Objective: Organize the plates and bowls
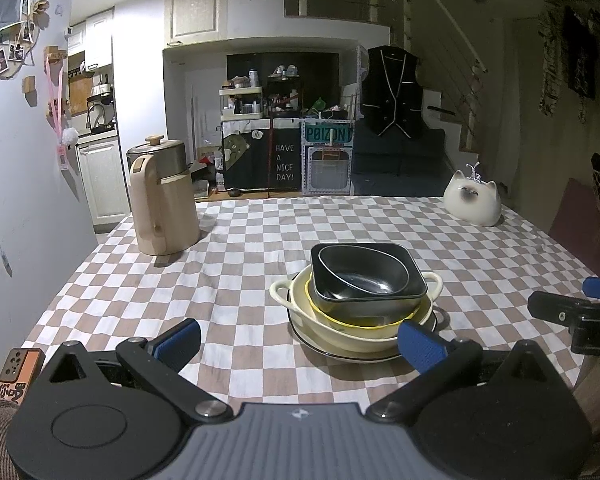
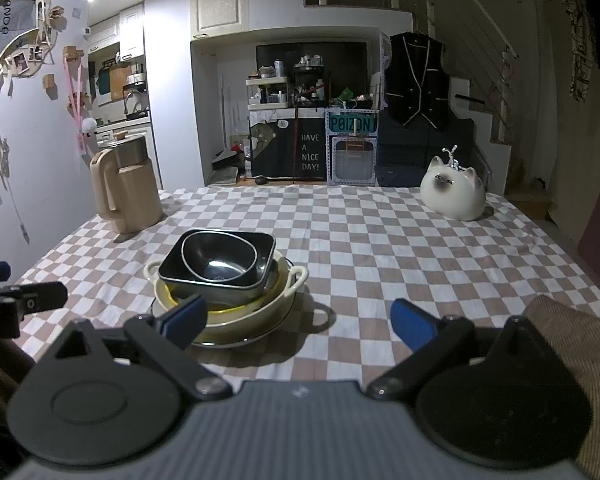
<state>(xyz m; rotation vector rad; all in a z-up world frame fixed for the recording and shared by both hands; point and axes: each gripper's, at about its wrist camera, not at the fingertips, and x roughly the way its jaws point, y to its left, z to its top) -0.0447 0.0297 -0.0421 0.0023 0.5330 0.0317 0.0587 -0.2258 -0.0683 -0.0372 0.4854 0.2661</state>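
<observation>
Table (image 1: 228, 240), checked cloth, brown/white: wide bare stretch across frame centre and left in the left wrist view; far edge runs across mid-frame, floor beyond. Beige kettle (image 1: 162, 204) stands upper left near far edge; white cat figurine (image 1: 474, 200) upper right near far edge. Both well apart from the stack.

Left gripper (image 1: 300, 338): jaws spread wide, nothing between them, blue pads; its right fingertip overlaps the stack's near rim in frame, contact cannot be told. Right gripper (image 2: 298, 318): jaws spread wide, holding nothing; left pad sits in front of the stack's near side, rest of gap over bare cloth.

Stack sits centre-right in left wrist view, centre-left in right wrist view. From bottom: flat white plate (image 1: 340, 354), dark rim line; cream two-handled bowl (image 1: 300, 304), glossy, loop handles each side; yellow-rimmed bowl (image 1: 364, 322) nested within, mostly hidden; dark rectangular dish (image 1: 380, 304), rounded corners, matt; dark oval bowl (image 1: 364, 272) inside it, tilted, shiny interior.

Phone (image 1: 18, 374) at lower left frame edge.
</observation>
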